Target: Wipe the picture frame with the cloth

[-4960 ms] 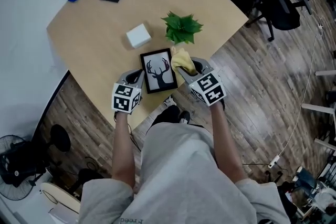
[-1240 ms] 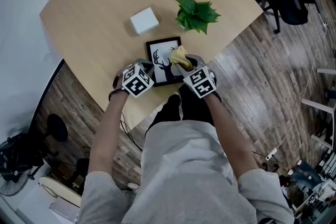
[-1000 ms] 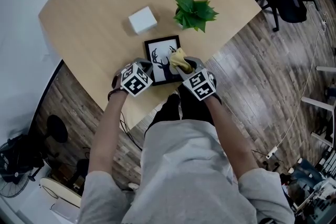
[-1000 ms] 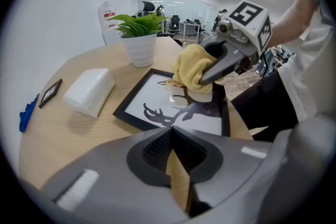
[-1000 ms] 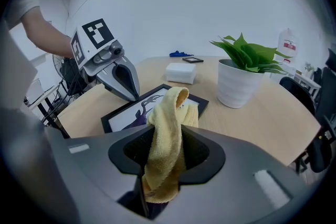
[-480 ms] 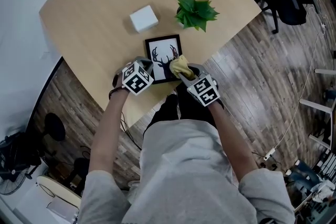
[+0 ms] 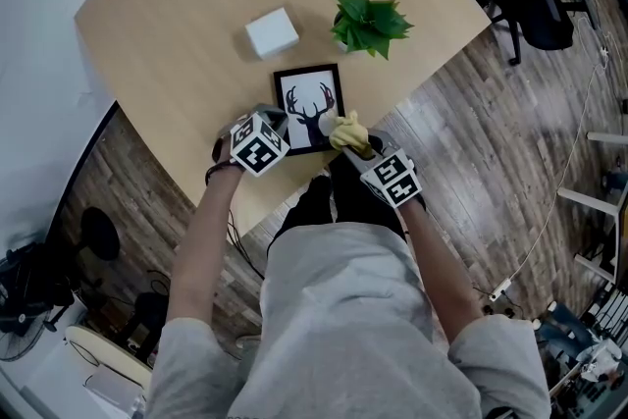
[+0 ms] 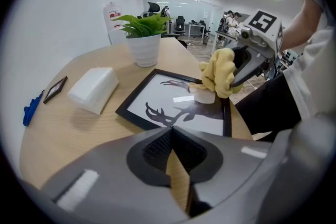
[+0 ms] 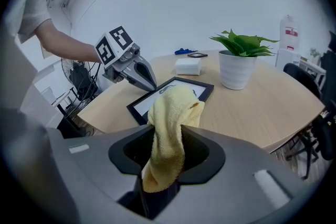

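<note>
- My left hand-held gripper [image 7: 278, 120] is sitting with its jaws together and nothing between them. Its tips are bearing on the near left edge of the picture frame [image 7: 310, 103], which is lying just ahead of it on the surface [image 7: 177, 25].
- The frame is looking stiff, flat and light. I am judging it apt to slide, with a slippery, fragile glazed face, so the black rim is the place to pin it.
- The cloth [image 7: 347, 129], soft and limp, is touching the frame's near right corner. It is bunching just ahead of my right hand-held gripper [image 7: 359, 145], whose jaws are clamping its tail.

Yellow cloth [image 7: 349, 130] down at frame [image 7: 310, 103] corner
</note>
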`<move>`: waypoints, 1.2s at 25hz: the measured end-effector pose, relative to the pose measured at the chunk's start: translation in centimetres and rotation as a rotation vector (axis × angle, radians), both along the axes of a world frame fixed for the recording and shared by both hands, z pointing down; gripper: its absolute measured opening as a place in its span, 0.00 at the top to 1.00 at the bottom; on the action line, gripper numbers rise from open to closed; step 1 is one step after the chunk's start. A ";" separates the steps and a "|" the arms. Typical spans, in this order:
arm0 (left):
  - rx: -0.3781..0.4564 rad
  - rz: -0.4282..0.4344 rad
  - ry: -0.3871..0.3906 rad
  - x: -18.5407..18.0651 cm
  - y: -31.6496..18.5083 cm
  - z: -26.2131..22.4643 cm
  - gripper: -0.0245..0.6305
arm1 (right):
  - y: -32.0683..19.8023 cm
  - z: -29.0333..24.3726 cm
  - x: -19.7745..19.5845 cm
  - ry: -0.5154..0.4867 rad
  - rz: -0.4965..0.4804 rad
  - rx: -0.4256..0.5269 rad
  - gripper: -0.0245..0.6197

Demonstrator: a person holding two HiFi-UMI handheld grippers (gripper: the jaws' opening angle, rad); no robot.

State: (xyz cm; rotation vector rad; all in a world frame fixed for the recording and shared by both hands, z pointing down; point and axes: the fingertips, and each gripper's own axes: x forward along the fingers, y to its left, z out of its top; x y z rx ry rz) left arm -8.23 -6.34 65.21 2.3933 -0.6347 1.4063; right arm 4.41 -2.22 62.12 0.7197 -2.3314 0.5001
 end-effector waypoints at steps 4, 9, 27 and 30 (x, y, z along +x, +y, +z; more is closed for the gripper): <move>-0.001 -0.010 0.007 0.0 0.0 -0.1 0.88 | 0.7 0.4 -0.7 0.023 -0.035 0.010 0.77; -0.003 -0.017 0.009 0.0 -0.1 -0.1 0.88 | 0.9 0.6 -1.9 0.031 -0.078 0.024 0.77; 0.003 -0.056 0.034 -0.1 0.0 -0.1 0.88 | 0.4 2.4 -5.2 0.131 -0.119 -0.018 0.77; 0.007 -0.054 0.029 0.0 0.0 -0.1 0.88 | -0.2 2.5 -5.2 0.154 -0.112 0.002 0.77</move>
